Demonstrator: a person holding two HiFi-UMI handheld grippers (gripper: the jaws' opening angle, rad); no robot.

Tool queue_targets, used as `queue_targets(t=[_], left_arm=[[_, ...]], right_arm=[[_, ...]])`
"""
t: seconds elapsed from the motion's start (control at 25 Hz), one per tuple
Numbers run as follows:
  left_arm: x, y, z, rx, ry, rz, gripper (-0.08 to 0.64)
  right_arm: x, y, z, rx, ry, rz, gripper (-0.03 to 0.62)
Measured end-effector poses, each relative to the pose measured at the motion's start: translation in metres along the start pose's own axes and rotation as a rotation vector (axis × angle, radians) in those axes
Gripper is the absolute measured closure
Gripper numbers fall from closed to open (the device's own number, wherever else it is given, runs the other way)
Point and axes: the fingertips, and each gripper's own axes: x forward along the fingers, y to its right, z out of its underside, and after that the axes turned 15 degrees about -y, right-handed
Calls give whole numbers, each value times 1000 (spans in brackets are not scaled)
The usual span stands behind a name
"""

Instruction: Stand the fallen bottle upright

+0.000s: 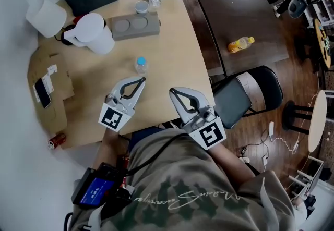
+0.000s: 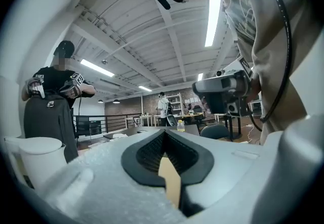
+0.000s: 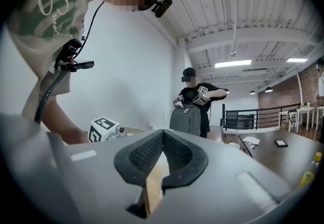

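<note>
1. The small clear bottle with a blue cap is on the light wooden table, just beyond the tip of the left gripper. From above its cap faces the camera, so it appears to be already standing.
2. The left gripper's jaws are pressed together with nothing between them. The right gripper is the same, closed and empty, and sits near the table's near edge.
3. My reading is that the righting step is done and the task is at or near its end. If so, the next move only calls for drawing both grippers back without brushing the bottle, which looks light and easy to tip.
4. A yellow drink bottle sits on the dark table, well apart. In the head view it could pass for lying down, but the left gripper view shows it upright.
5. Only the head view shows the clear bottle. In both gripper views it is hidden below the gripper bodies.
6. The gripper views add a standing person holding a grey backpack.
</note>
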Motion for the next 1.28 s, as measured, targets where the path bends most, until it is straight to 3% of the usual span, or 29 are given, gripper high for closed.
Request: queue_targets(t=[0.28,0.48,0.64,0.84,1.08,1.28], left_arm=[[-16,19,-26,-22,4,-39,561],[-30,15,-26,-140,-8,-79,561],[-44,14,-24,-157,-14,-100,561],[-70,-3,-15,-250,1,-173,561],[-88,-6,-22,-220,23,-145,561],[-108,5,-29,-208,31,-183,560]], right_arm=[[13,0,-7,0,44,-34,591],[22,-9,-6,1,42,-58,591],[27,-20,-8,7,41,-62,591],[34,-35,-11,6,29,-23,591],[35,-42,-23,31,45,63,591],[10,-46,-21,-22,89,94,591]])
